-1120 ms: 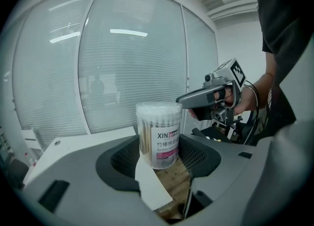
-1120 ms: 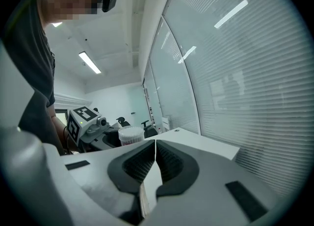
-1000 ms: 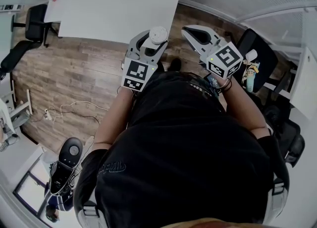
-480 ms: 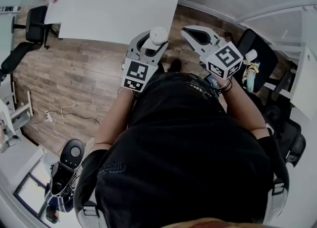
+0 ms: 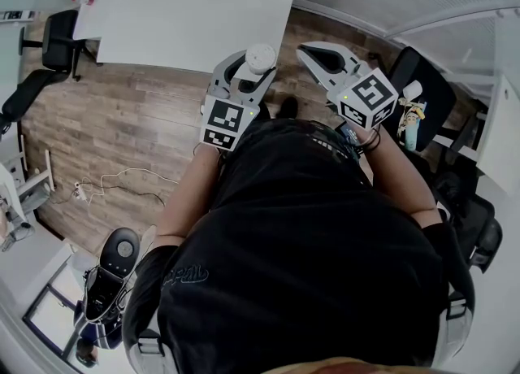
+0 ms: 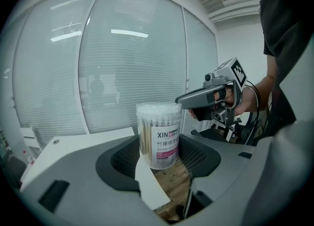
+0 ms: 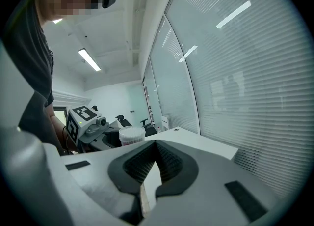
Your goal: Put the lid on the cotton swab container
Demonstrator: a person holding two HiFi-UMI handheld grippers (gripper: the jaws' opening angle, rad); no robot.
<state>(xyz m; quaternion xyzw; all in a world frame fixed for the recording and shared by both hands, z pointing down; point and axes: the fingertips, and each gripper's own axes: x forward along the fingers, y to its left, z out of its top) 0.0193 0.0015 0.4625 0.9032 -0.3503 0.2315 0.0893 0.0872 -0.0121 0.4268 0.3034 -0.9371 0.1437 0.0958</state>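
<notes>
Pinching the cotton swab container point(image 6: 158, 139) upright, the left gripper point(image 5: 246, 70) waits; the right gripper point(image 7: 155, 151) is clenched on nothing. The lid point(image 6: 158, 106) seems already seated, though I can't be certain.

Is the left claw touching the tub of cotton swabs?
Touching. The left gripper view shows the cotton swab container clamped between the jaws of the left gripper.

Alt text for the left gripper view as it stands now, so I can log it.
A clear cotton swab container stands upright, gripped between the jaws of the left gripper, above wood floor. At right, a hand holds the right gripper, jaws shut and empty, pointing toward the container. Frosted glass panels fill the background.
</notes>
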